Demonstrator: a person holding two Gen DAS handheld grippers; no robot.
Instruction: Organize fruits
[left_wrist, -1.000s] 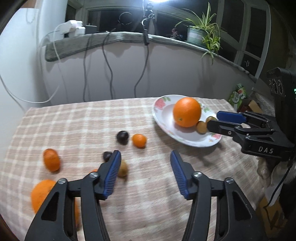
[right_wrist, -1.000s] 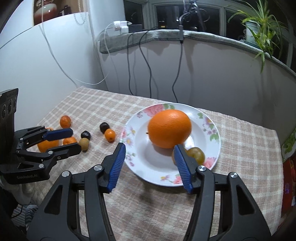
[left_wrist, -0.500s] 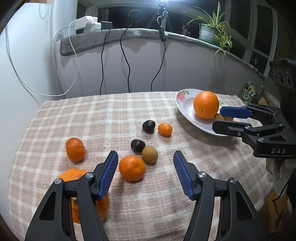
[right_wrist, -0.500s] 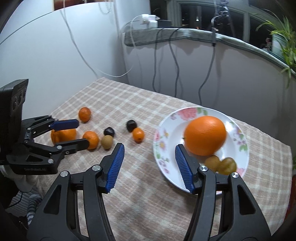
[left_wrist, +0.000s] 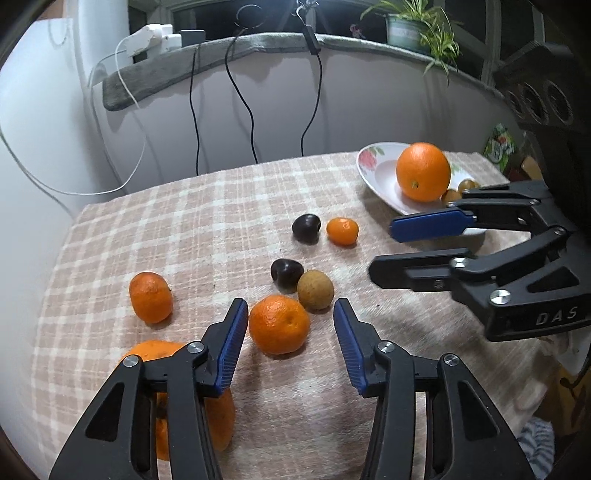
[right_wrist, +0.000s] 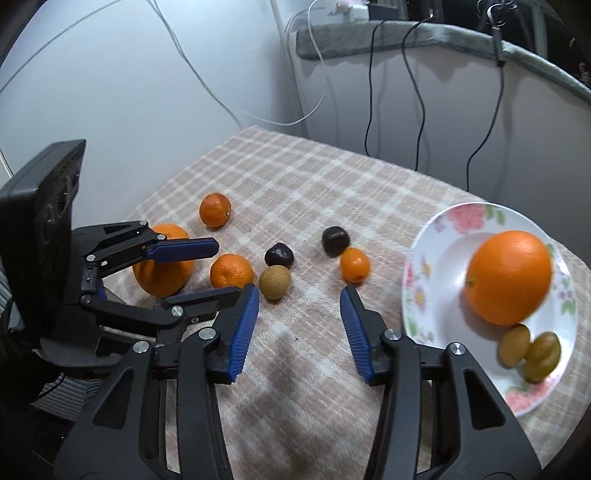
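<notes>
Left wrist view: a table covered by a beige checked cloth (left_wrist: 192, 221) is seen against a white wall, with dark cables hanging from a grey ledge (left_wrist: 207, 55) and a potted plant (left_wrist: 410, 26) on it at far right. The left gripper (left_wrist: 290, 328) is held open and empty, its pads either side of a mandarin (left_wrist: 279, 324) without contact. A brown round fruit (left_wrist: 315, 294) lies just beyond, touching a dark plum (left_wrist: 286, 272). If the pads are closed off-centre, the mandarin could be squeezed out and rolled into these neighbours. A big orange (left_wrist: 218, 417) is partly hidden under the left finger and could be knocked.

Right wrist view: the same cloth and wall are shown. The right gripper (right_wrist: 299, 314) is open, empty, over bare cloth. The flowered plate (right_wrist: 436, 280) sits at right, holding a large orange (right_wrist: 508, 277) and two yellowish plums (right_wrist: 530, 350). The large orange is blurred; it may roll when more fruit is added. Both grippers are near; a collision is possible.
</notes>
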